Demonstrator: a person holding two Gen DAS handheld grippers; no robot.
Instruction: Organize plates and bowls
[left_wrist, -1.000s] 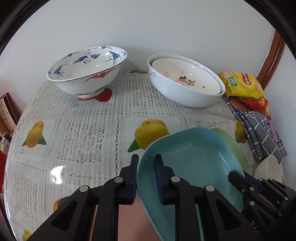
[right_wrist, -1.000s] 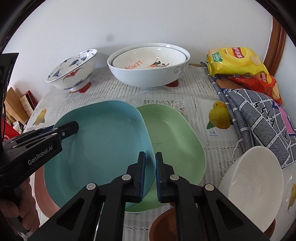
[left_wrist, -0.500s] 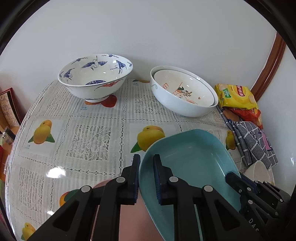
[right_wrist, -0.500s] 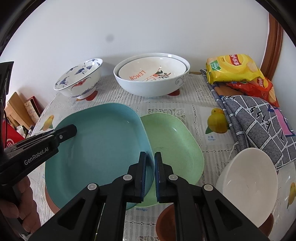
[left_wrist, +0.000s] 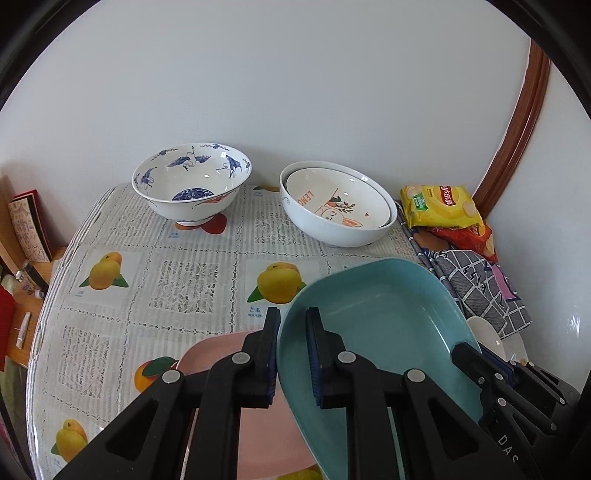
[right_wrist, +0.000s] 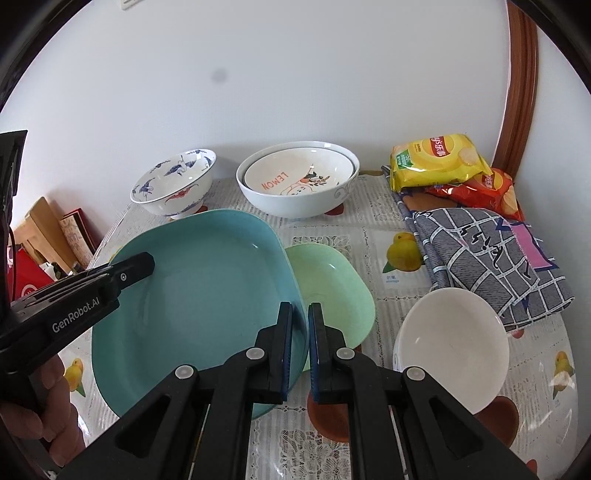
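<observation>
Both grippers hold a teal plate (right_wrist: 207, 295) above the table. My left gripper (left_wrist: 293, 332) is shut on its left rim; my right gripper (right_wrist: 300, 325) is shut on its right rim. The teal plate also shows in the left wrist view (left_wrist: 376, 332). A pink plate (left_wrist: 266, 432) lies below it on the table. A green plate (right_wrist: 332, 291) lies to the right. A white bowl (right_wrist: 450, 347) sits at the front right. A blue-and-white crane bowl (left_wrist: 192, 181) and two nested white "LEMON" bowls (left_wrist: 338, 206) stand at the back.
Yellow and red chip bags (right_wrist: 439, 158) and a folded checked cloth (right_wrist: 491, 262) lie at the right by the wall. The table has a lace cloth with fruit prints (left_wrist: 184, 284). Books and a wooden board (right_wrist: 48, 232) stand beyond the left edge.
The teal plate has risen off the table with both grippers, uncovering the pink plate below. The views now look down from higher, and the back bowls appear farther away.
</observation>
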